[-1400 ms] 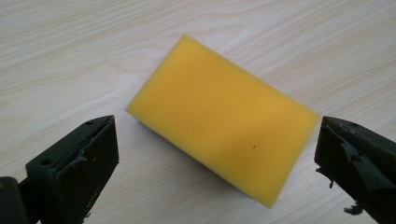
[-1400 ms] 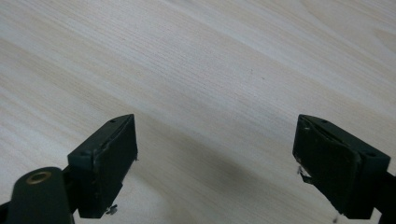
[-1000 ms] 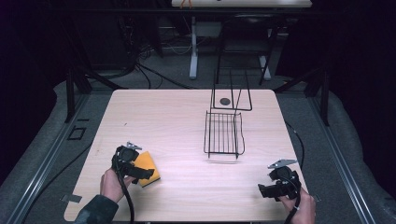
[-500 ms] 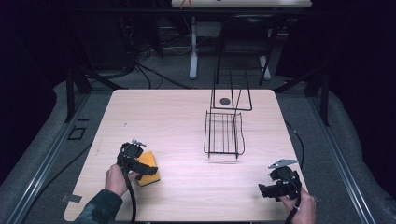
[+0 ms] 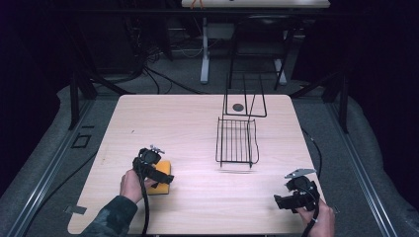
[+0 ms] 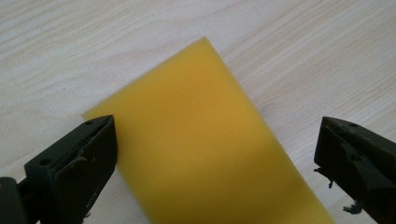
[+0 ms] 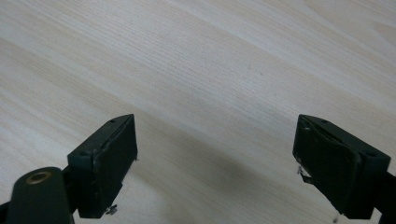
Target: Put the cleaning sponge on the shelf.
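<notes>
My left gripper [image 5: 159, 174] sits directly over the yellow sponge [image 5: 162, 178], which lies flat on the wooden table [image 5: 163, 123], well apart from the black wire rack [image 5: 236, 140] and on the near-left side of it. In the left gripper view my left gripper [image 6: 215, 154] has its jaws spread wide, one on each side of the sponge [image 6: 205, 149]; the left jaw stands just at the sponge's edge, the right jaw clear of it with bare table between. Whether the left jaw actually touches the foam, I cannot tell. Nothing is clamped. The sponge runs diagonally between the jaws, one corner pointing away from me. My right gripper [image 5: 285, 200] rests near the table's front edge, on the near-right side of the rack and well apart from the sponge. In the right gripper view my right gripper [image 7: 215, 158] is likewise wide open, with only wood grain and its own shadow between the jaws; it holds nothing. Beyond the rack, close to the table's far edge, stands an upright wire frame [image 5: 245, 96] with a small dark round object [image 5: 238, 106] at its foot.
</notes>
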### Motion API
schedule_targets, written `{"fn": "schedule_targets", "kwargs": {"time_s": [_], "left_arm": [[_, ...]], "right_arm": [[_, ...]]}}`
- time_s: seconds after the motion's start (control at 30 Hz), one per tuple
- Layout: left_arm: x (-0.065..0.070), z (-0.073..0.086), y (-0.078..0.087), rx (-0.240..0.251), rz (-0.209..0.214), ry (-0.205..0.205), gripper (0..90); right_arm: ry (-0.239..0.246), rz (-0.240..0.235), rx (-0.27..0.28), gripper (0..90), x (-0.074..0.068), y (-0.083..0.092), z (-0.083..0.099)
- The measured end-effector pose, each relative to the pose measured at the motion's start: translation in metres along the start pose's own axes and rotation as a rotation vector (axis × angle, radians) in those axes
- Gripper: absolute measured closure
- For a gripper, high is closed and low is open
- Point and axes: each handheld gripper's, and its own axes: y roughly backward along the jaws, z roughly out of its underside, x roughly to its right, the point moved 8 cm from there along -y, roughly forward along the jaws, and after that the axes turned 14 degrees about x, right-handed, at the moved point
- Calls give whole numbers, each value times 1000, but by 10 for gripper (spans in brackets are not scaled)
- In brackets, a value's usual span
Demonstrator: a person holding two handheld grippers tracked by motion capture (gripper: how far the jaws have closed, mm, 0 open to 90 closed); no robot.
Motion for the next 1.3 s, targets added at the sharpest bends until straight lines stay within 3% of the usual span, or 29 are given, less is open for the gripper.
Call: {"fn": "schedule_targets", "kwargs": {"time_s": [0.17, 0.27, 0.33, 0.53, 1.13, 1.3], "left_arm": [[0, 2, -1, -5, -19, -6, 8], [-1, 2, 0, 2, -38, -19, 43], [-2, 1, 1, 15, -49, -24, 133], [-2, 2, 1, 15, -55, -35, 170], [-5, 6, 0, -9, -69, -26, 68], [-5, 6, 0, -6, -73, -35, 84]], "right_arm": [[8, -3, -5, 132, -1, 0, 1], [15, -11, -12, 132, -3, -1, 1], [19, -11, -4, 132, -4, -1, 1], [21, -14, -9, 132, -4, -1, 1], [23, -21, -17, 132, -5, -2, 2], [24, -23, -17, 132, -5, -2, 2]]}}
